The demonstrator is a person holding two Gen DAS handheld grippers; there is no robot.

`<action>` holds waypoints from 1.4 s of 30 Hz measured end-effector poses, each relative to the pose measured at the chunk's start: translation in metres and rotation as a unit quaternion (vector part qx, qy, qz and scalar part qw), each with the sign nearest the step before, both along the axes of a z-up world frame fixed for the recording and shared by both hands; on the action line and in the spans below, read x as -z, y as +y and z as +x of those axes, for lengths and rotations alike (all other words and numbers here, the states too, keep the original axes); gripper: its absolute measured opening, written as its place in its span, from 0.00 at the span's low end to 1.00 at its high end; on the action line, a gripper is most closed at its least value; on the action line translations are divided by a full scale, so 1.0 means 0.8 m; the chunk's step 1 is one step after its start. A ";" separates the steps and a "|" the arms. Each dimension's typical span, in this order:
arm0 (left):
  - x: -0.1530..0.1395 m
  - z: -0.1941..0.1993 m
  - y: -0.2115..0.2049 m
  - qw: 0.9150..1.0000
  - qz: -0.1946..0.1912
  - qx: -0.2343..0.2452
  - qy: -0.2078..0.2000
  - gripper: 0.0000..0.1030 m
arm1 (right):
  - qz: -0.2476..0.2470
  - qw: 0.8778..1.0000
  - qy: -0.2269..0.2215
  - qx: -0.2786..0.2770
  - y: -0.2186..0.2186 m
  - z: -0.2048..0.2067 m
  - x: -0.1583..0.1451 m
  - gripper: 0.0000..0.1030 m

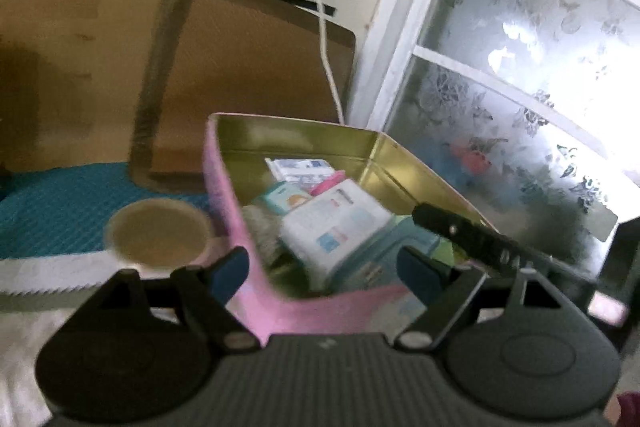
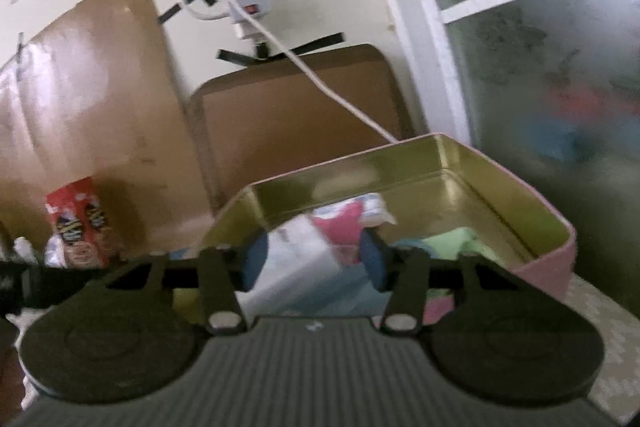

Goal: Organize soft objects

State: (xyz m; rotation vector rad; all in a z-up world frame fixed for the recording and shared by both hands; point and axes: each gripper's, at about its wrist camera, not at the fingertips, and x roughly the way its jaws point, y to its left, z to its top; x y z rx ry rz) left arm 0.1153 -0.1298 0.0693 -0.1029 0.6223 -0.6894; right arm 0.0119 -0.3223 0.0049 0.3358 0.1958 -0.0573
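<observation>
Two grippers (image 1: pixel 320 267) (image 2: pixel 314 261) — over tin rim (image 2: pixel 400 147).

Dim, motion-blurred fisheye views; glare blooms through the frosted window (image 1: pixel 520 75).

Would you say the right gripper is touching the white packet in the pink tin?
Touching: the right wrist view shows the right gripper with both blue pads against the white packet, over the pink tin.

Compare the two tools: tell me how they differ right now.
The left tool stands wide with nothing between its pads, straddling a corner of the pink tin; the right tool is narrower, with a white packet between its pads. The left sits at the tin's outside corner; the right reaches over the tin's contents. Both have blue pads and point at the same tin.
</observation>
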 end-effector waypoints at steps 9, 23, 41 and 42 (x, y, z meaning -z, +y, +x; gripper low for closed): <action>0.032 -0.042 0.131 0.996 0.034 -0.082 -0.004 0.82 | -0.034 0.990 -0.007 -0.134 0.102 0.001 -0.022 0.39; 0.085 -0.049 0.235 0.987 0.016 -0.156 0.028 0.81 | -0.196 0.941 0.142 -0.235 0.251 0.093 0.015 0.49; 0.088 -0.049 0.256 0.986 -0.041 -0.158 0.040 0.82 | -0.224 0.907 0.247 -0.256 0.264 0.151 0.024 0.76; 0.089 -0.049 0.258 0.985 -0.045 -0.159 0.042 0.82 | -0.220 0.907 0.250 -0.258 0.262 0.151 0.023 0.73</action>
